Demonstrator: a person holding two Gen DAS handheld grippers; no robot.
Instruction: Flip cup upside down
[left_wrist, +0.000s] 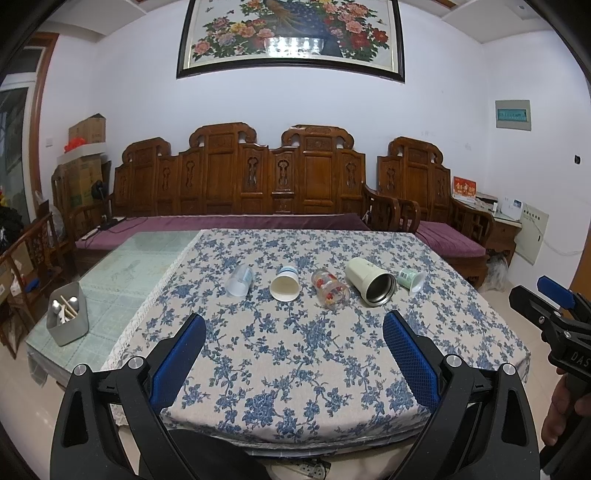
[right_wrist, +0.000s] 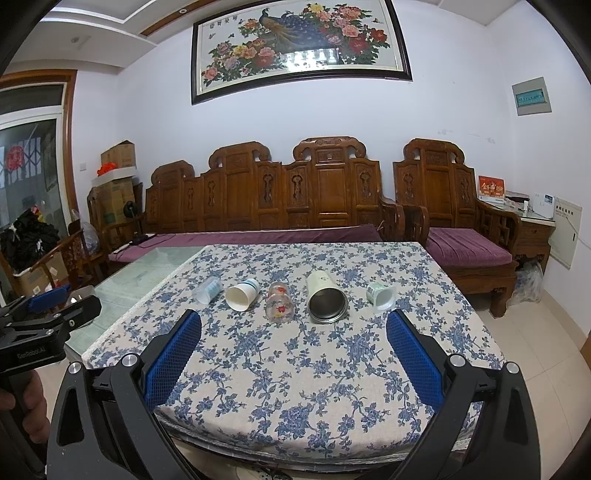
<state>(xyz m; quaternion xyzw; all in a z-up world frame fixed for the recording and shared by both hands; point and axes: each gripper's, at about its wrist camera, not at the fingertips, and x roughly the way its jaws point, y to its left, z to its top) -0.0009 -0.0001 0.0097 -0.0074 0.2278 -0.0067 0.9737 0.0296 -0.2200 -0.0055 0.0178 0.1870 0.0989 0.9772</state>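
Several cups lie on their sides in a row on the floral tablecloth (left_wrist: 295, 354), mouths toward me: a clear plastic cup (left_wrist: 239, 281), a white paper cup (left_wrist: 284, 284), a flowered glass (left_wrist: 330, 288), a cream steel-lined tumbler (left_wrist: 370, 281) and a small green-labelled cup (left_wrist: 410, 279). The same row shows in the right wrist view: clear cup (right_wrist: 207, 290), paper cup (right_wrist: 242, 294), glass (right_wrist: 279, 302), tumbler (right_wrist: 325, 302), small cup (right_wrist: 381, 294). My left gripper (left_wrist: 294, 326) is open and empty, short of the row. My right gripper (right_wrist: 293, 326) is open and empty too.
A grey bin with utensils (left_wrist: 68, 319) stands on the glass tabletop left of the cloth. A carved wooden sofa (left_wrist: 236, 184) with purple cushions lines the far wall. The right gripper's side shows at the right edge of the left wrist view (left_wrist: 554, 317).
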